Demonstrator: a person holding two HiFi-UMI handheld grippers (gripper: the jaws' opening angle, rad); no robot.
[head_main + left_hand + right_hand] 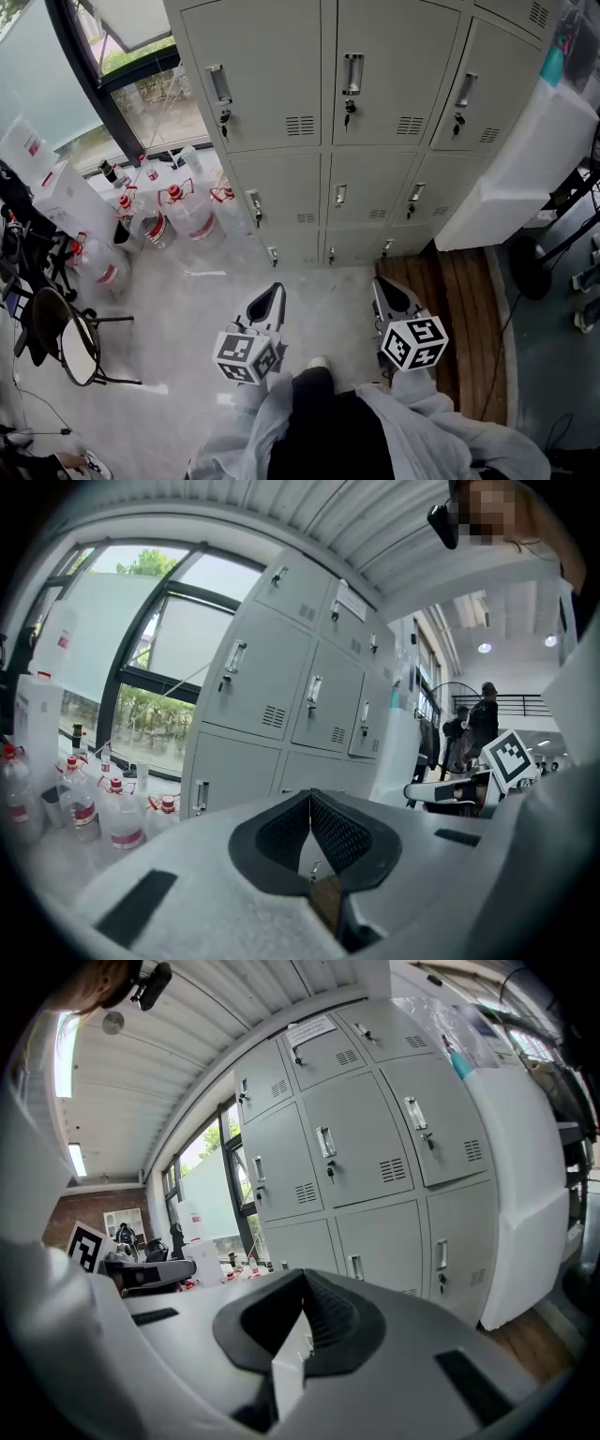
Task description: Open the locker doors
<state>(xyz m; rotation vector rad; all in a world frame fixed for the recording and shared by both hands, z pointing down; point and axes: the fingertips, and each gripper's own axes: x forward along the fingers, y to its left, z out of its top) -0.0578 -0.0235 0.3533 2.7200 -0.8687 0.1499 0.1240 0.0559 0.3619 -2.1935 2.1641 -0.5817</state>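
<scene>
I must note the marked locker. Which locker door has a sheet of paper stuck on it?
The top door of the middle column: a white paper sheet sits near its upper edge. No other door shows any paper.

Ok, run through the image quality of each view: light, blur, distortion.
Head view: even daylight from the window, lockers sharp, edges slightly bowed. Left gripper view: strong fisheye with black corners, the shut left tongs soft up close. Right gripper view: same fisheye, a ceiling light glares at left, right tongs blurred, lockers crisp.
</scene>
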